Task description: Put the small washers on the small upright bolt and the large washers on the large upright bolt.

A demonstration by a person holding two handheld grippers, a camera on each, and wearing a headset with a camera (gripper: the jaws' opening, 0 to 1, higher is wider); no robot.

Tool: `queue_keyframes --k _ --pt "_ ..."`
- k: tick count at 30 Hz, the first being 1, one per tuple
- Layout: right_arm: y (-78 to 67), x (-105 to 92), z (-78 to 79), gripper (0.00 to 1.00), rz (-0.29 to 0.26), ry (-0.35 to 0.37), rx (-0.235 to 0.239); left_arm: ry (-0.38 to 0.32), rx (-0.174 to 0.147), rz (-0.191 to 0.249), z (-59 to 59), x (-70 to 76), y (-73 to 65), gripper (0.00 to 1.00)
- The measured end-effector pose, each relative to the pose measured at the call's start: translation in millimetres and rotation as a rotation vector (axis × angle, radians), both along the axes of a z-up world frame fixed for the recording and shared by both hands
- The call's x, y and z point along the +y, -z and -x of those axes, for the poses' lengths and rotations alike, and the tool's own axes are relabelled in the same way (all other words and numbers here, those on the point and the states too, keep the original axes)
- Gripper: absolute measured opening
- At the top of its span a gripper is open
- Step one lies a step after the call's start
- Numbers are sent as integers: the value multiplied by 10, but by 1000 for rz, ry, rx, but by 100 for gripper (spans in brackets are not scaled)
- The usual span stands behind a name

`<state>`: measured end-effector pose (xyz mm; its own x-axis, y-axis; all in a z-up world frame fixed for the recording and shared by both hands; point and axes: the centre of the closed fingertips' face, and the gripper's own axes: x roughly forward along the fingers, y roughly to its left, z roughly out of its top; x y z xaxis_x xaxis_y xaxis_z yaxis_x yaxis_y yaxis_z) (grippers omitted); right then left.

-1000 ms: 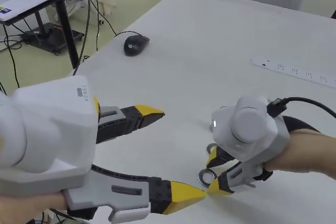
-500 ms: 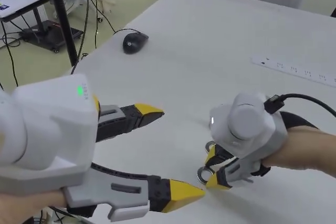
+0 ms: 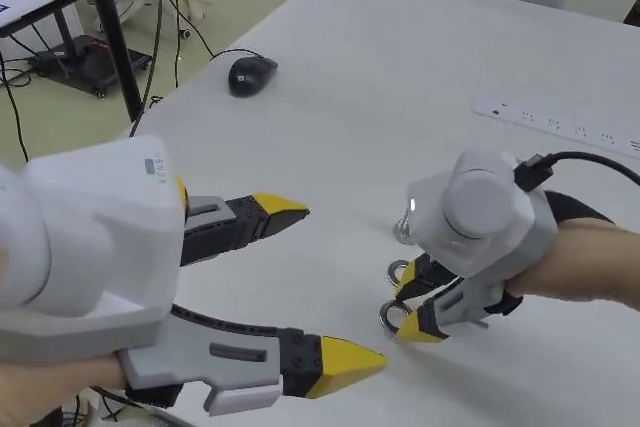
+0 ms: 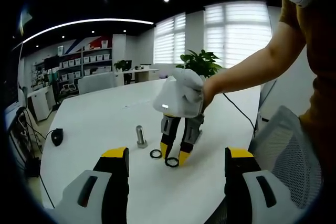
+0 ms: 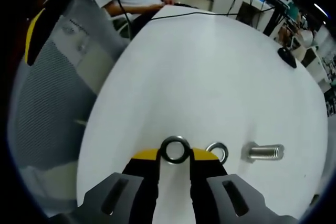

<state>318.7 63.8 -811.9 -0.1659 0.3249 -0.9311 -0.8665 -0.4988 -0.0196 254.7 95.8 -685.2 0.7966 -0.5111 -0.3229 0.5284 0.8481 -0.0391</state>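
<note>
A washer [image 5: 175, 149] is clenched in the right tongs [image 5: 175, 156], low at the desk [image 5: 210, 77]. The upright bolt [image 5: 262, 152] is found beside them, just past a second washer [image 5: 217, 151]. The left tongs [image 3: 328, 284] are released and farther off.

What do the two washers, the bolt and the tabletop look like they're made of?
The gripped washer and the loose washer: likely steel, bright grey with glints on the rim. The bolt: likely plated steel, silvery, with threads that catch light. The tabletop: white, matte, smooth; laminate or painted board, cannot tell.
</note>
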Motion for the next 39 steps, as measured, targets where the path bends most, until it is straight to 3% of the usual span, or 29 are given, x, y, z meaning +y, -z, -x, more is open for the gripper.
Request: queue_keyframes --k 13,21,27,37,39 --pt "-489 35 -526 21 -72 66 -82 16 5 -2 -53 -48 11 74" --pt "-731 194 -860 21 -116 100 -139 17 6 2 -72 -48 17 74" --pt "-679 328 -1031 21 -116 113 -154 15 8 2 -82 -30 20 74" --pt "-511 358 -1031 21 -67 101 -123 9 12 8 -87 9 53 74" --pt "-499 362 -1052 21 -64 94 -137 9 11 10 -95 12 52 74"
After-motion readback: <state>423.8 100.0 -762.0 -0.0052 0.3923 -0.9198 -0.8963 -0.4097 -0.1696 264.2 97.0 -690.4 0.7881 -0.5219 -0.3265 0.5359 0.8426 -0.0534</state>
